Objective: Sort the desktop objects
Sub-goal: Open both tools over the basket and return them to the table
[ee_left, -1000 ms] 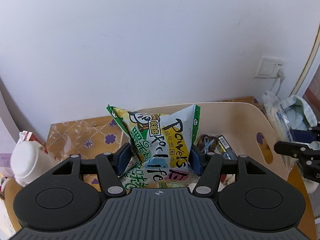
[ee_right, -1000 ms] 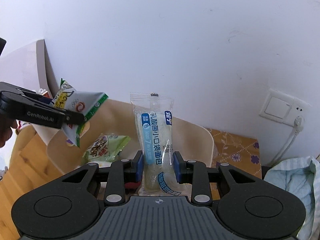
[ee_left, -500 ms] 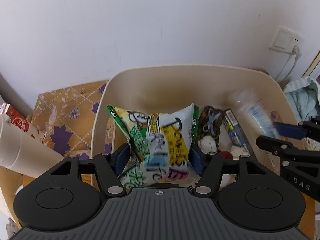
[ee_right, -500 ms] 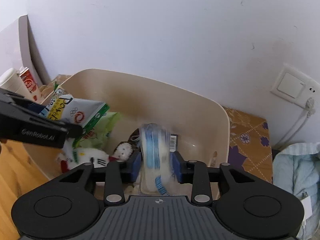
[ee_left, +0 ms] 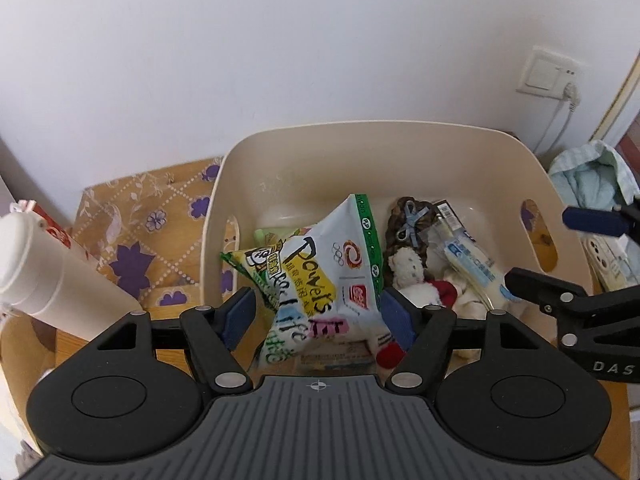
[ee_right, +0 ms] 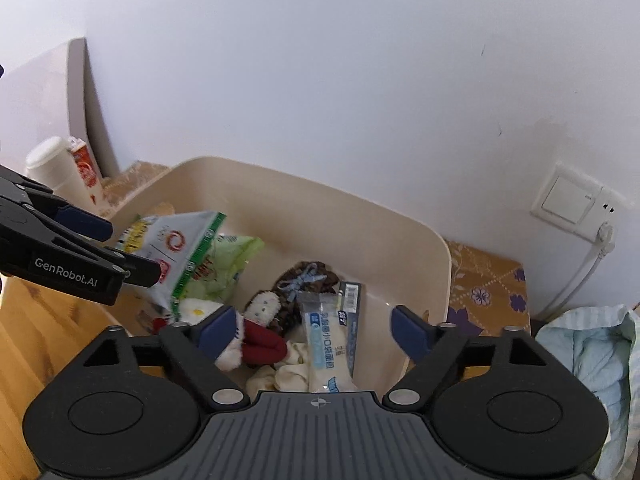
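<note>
Here, one snack bag, white, yellow and green, standing tilted between the spread pads of the left gripper, inside the beige bin at its left half; left jaws opening, left pad clear of the bag, right pad right at the bag's edge, contact there not clear. One bread packet, clear wrap with blue print, lying loose in the bin between the fingers of the right gripper; right jaws opening, wide, neither pad touching it. Also in the bin, counted: one pale green packet behind the snack bag, one small plush bear, one dark brown knitted piece with a light blue bow, one red-and-white plush piece, one flat dark box with a barcode just beside the bread packet, and cream soft pieces underneath, number unclear. One bin only, with two oval handle slots, one in each side wall. Outside the bin, to its left: one white cup with a lid, one red-and-white carton just behind it, one brown cloth with purple flowers under the bin. To its right: one pale blue striped fabric bundle. On the white wall: one switch-and-socket plate with one white cable hanging from it.
</note>
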Tool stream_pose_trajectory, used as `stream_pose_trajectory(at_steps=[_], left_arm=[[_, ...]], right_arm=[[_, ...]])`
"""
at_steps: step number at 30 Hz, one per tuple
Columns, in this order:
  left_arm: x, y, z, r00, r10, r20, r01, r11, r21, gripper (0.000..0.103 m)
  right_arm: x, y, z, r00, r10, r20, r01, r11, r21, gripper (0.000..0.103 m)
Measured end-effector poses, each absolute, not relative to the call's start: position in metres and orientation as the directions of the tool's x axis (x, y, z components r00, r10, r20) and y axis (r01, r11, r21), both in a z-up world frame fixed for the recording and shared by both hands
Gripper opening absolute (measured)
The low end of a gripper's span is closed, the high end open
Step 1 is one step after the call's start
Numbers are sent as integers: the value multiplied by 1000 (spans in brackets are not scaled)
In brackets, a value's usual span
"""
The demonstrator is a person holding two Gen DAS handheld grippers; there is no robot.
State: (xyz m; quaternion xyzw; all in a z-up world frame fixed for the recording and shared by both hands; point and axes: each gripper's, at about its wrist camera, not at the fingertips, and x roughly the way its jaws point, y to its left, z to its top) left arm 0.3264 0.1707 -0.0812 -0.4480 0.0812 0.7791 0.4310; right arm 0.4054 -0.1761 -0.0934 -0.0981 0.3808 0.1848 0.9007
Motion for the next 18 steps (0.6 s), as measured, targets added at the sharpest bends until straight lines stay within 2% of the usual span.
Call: stream_pose_trajectory(at_steps=[9,18], left_arm=[[342,132,-54,-273,633,-724,-748,-613,-254,73],[384,97,-76,-204,610,-766,-750,-600,-278,74]], right_arm=[[362,-183,-84,628,307,-715,-453,891,-15,90],[319,-177,-101,553,336,-762,-517,856,2,90]])
